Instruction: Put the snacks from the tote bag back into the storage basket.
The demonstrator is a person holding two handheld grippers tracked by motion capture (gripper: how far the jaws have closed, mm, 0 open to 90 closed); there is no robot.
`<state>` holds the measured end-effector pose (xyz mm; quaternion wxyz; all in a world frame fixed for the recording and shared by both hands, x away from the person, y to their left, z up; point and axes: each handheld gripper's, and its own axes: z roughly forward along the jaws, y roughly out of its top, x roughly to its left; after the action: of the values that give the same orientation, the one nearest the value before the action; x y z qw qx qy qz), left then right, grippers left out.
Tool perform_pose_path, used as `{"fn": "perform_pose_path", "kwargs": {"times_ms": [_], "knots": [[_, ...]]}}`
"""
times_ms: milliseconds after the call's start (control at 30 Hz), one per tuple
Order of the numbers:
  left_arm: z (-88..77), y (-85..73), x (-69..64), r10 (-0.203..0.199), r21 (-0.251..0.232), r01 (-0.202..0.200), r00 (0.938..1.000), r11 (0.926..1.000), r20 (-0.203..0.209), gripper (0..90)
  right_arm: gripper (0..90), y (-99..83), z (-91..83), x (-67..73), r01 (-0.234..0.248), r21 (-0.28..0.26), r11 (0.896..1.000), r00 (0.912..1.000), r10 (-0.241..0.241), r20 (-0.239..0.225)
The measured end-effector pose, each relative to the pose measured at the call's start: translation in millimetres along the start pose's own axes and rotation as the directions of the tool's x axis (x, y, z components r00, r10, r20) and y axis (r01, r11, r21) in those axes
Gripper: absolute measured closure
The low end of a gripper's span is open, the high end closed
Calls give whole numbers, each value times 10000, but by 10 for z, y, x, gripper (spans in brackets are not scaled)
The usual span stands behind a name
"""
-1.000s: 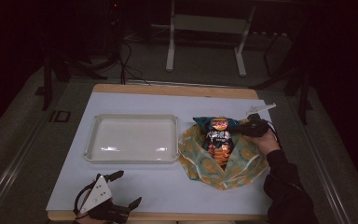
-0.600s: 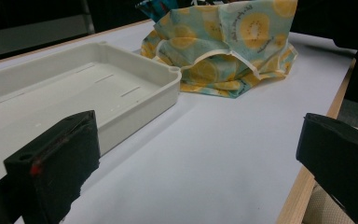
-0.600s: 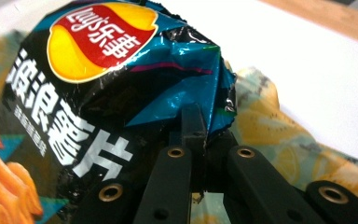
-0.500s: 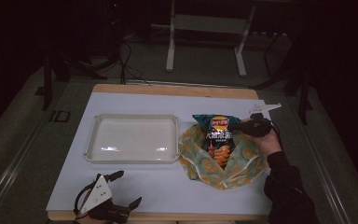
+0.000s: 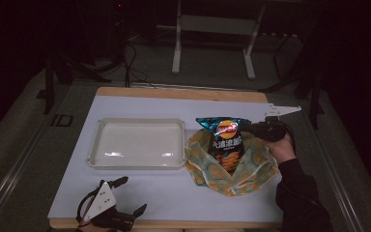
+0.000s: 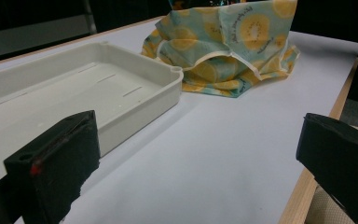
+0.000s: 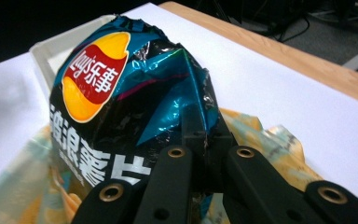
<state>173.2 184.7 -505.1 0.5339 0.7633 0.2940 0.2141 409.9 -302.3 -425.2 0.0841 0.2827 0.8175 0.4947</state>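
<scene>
A black and teal chip bag (image 5: 226, 144) stands half out of a yellow lemon-print cloth bag (image 5: 232, 166) right of centre on the table. My right gripper (image 5: 249, 131) is shut on the chip bag's (image 7: 121, 107) upper corner and holds it above the cloth bag (image 7: 279, 140). Its jaws pinch the foil between the pads (image 7: 200, 140). My left gripper (image 5: 131, 195) rests at the table's front left edge, open, with nothing between its jaws. In the left gripper view, the cloth bag (image 6: 223, 51) lies ahead beyond the tray.
A white empty plastic tray (image 5: 136, 144) sits left of the cloth bag, also seen in the left gripper view (image 6: 74, 93). The white table (image 5: 183, 203) has a wooden edge (image 5: 174, 92) at the back. Dark stands and cables lie on the floor behind.
The right gripper has risen with the chip bag, drawing it further up out of the cloth bag. The left gripper has stayed in place.
</scene>
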Motion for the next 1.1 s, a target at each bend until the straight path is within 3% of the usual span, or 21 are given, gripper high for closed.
{"fn": "perform_pose_path", "kwargs": {"times_ms": [667, 1100], "knots": [[2, 1, 3, -40, -33, 40, 10000, 10000, 17, 1, 900, 332, -207, 187, 404, -714, 9966, 9992, -405, 5], [5, 3, 2, -24, -3, 24, 10000, 10000, 20, 1, 900, 660, -423, 316, 746, -1208, 9899, 9969, -713, 318]]}}
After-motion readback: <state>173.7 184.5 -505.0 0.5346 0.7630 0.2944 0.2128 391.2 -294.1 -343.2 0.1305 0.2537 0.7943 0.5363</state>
